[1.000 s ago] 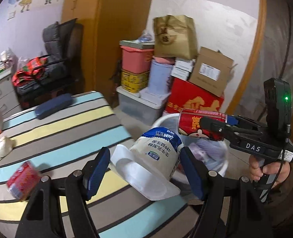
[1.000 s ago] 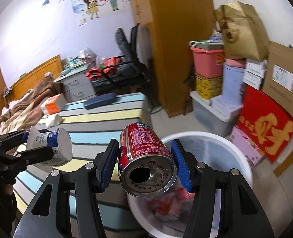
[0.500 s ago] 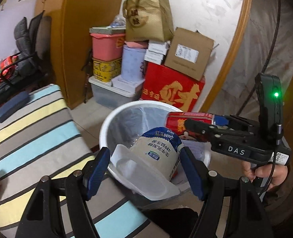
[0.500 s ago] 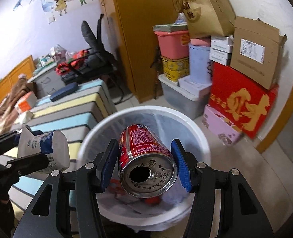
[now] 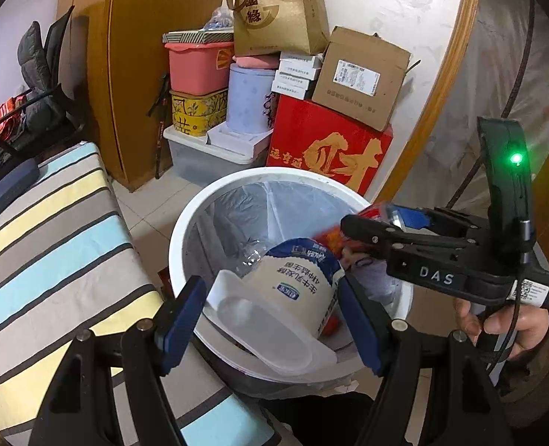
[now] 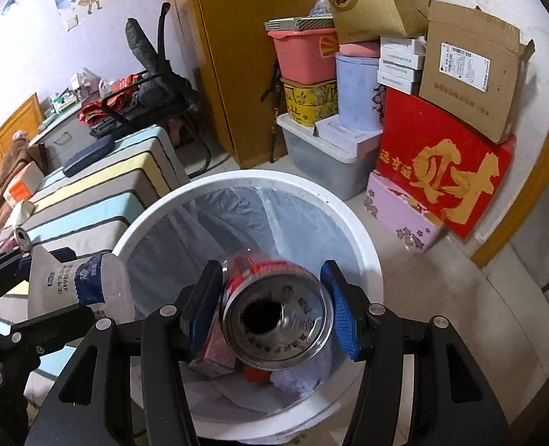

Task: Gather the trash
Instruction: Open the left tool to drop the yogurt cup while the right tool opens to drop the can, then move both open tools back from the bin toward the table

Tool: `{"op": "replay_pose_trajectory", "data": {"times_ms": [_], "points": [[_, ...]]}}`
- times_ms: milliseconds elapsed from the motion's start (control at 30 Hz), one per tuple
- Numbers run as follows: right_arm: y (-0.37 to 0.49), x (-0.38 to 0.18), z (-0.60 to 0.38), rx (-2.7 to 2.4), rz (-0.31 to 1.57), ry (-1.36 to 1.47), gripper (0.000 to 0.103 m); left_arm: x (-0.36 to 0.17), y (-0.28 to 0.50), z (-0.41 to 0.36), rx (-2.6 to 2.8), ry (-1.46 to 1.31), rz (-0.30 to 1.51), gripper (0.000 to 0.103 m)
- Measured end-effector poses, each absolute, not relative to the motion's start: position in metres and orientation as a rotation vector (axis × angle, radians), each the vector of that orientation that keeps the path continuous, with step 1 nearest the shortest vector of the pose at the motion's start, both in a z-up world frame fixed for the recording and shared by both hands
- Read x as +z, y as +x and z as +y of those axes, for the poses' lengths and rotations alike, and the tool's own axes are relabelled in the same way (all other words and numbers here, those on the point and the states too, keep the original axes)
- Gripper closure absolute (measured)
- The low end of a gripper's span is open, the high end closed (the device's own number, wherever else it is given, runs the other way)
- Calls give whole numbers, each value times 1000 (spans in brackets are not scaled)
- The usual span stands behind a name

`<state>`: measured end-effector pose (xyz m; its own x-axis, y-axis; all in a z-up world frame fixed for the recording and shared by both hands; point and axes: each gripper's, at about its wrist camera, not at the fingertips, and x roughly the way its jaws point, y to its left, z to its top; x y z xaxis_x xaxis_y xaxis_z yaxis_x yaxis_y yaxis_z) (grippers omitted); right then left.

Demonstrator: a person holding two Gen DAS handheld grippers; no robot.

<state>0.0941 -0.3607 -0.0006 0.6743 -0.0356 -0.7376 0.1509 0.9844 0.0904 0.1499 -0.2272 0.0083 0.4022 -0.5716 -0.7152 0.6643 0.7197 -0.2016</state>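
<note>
My left gripper (image 5: 270, 316) is shut on a white and blue yogurt cup (image 5: 293, 282), held over the near rim of the white trash bin (image 5: 185, 223). The cup also shows in the right wrist view (image 6: 77, 286). My right gripper (image 6: 270, 312) stands over the bin (image 6: 352, 230) with its jaws spread a little wider than the red can (image 6: 278, 319), which is blurred and tilted between them. The right gripper (image 5: 352, 223) also shows in the left wrist view, above the bin's right side. Trash lies in the lined bin.
A striped cushioned bench (image 5: 51, 245) stands left of the bin, with a dark blue case (image 5: 6, 189), another can (image 6: 22, 238) and small packets on it. Stacked boxes and storage bins (image 5: 326, 148) line the wall behind. A chair (image 6: 151, 85) stands further back.
Both grippers have moved from over the bench to above the bin. The right jaws have widened and the red can has tilted and blurred, slipping downward.
</note>
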Motion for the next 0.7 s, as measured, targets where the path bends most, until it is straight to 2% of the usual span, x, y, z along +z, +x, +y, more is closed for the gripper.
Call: {"op": "replay_pose_trajectory", "data": {"times_ms": [333, 700], "points": [[97, 5, -360, -119, 800, 165, 45, 8, 153, -217, -789, 69, 868, 23], [93, 13, -345, -100, 769, 162, 45, 20, 145, -192, -754, 49, 832, 23]]}}
